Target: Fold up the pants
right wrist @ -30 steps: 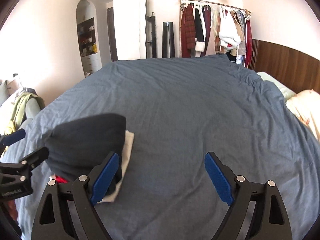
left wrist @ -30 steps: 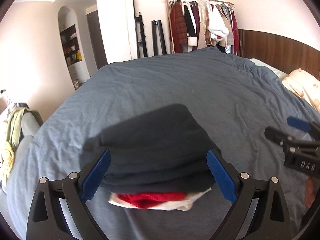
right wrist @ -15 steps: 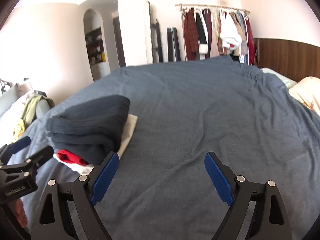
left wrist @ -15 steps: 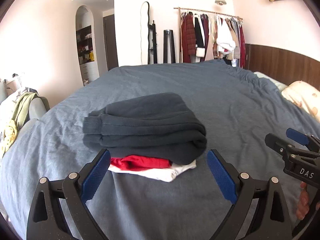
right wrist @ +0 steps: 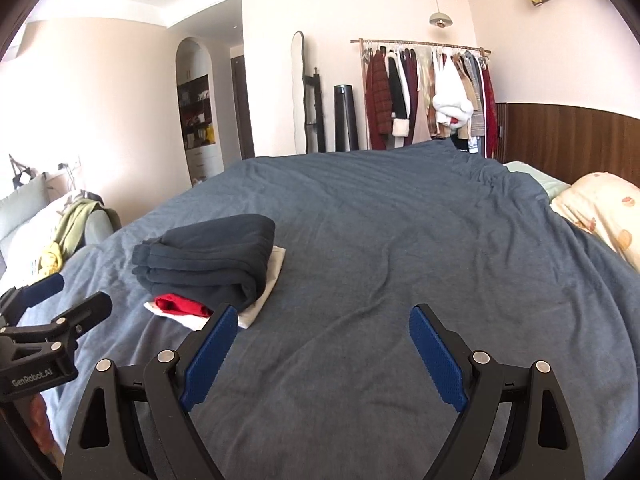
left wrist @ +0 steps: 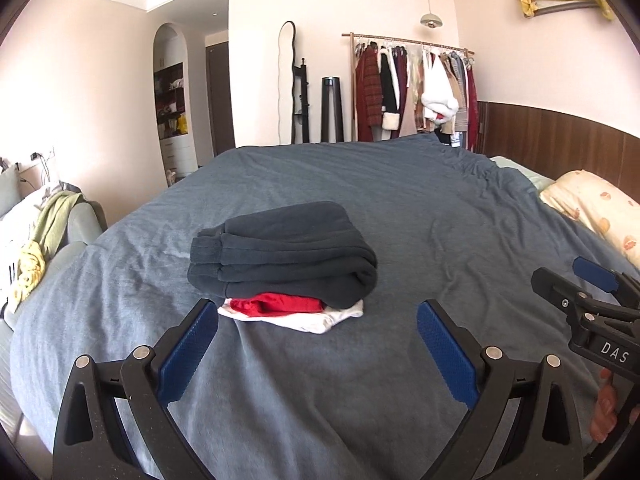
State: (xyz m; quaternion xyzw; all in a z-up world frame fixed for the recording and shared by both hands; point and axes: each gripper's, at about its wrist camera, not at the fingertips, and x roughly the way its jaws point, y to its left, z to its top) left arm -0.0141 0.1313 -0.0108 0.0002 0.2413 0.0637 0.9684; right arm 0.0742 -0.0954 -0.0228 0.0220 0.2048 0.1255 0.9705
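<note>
Folded pants stacked on the bed

Blue-grey duvet (left wrist: 420,208) covers the whole bed. Dark folded pants (left wrist: 284,252) sit on it, atop a red garment (left wrist: 276,305) and a white one (left wrist: 312,322). Both grippers hover near the stack, apart from it: left gripper (left wrist: 318,344) and right gripper (right wrist: 320,350), jaws spread wide, grasping nothing.

**Soft cloth, matt plastic, grained wood**

The folded dark grey knit pants (left wrist: 288,252) look thick, matt and ribbed at the cuffs. The slate-blue cloth bedcover (left wrist: 400,208) is matt and creased. The left gripper (left wrist: 318,334) is matt black plastic with textured blue pads and shiny metal rivets. The brown wood wall panelling (left wrist: 560,140) shows grain.
</note>
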